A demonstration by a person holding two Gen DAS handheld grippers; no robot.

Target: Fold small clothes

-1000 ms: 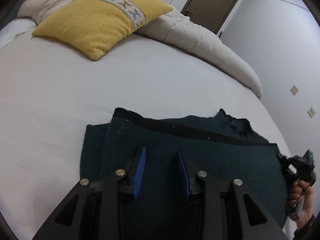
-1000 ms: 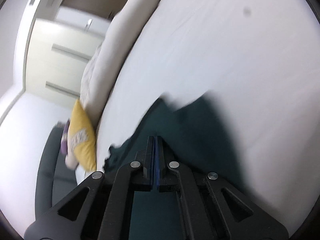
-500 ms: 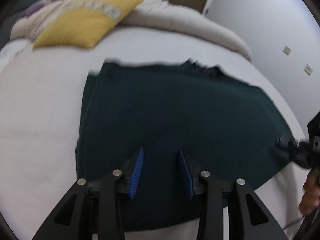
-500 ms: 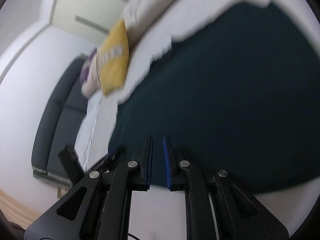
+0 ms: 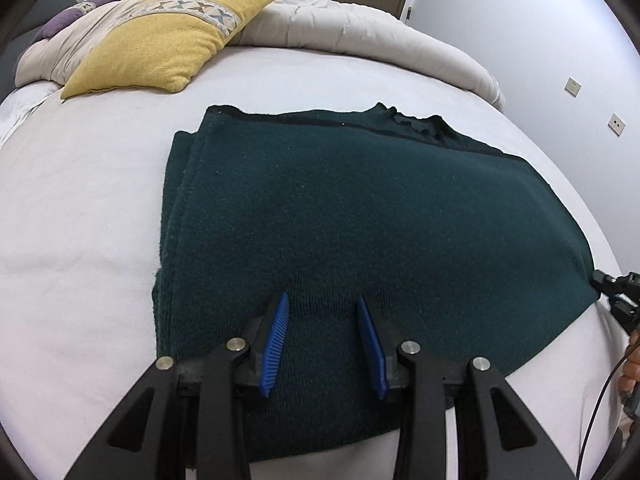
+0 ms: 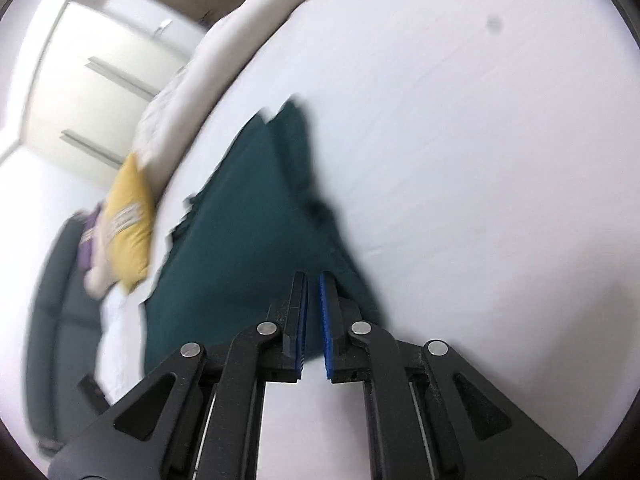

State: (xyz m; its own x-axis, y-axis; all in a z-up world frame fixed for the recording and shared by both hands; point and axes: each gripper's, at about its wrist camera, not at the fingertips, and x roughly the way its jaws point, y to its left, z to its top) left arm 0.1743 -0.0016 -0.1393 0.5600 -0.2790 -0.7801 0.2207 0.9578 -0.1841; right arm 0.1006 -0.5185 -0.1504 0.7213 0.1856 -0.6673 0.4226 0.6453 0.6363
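Note:
A dark green knitted garment lies folded flat on the white bed. It also shows in the right wrist view, blurred. My left gripper is open and empty, hovering over the garment's near edge. My right gripper has its jaws a narrow gap apart with nothing between them, at the garment's near right corner. That gripper also shows in the left wrist view, at the garment's right corner.
A yellow cushion and a rolled beige duvet lie at the far side of the bed. A dark sofa stands beyond the bed on the left. A wall with sockets is on the right.
The right gripper opened from shut and let go of the garment, which now lies flat. The left gripper pulled back toward the near edge and stayed open.

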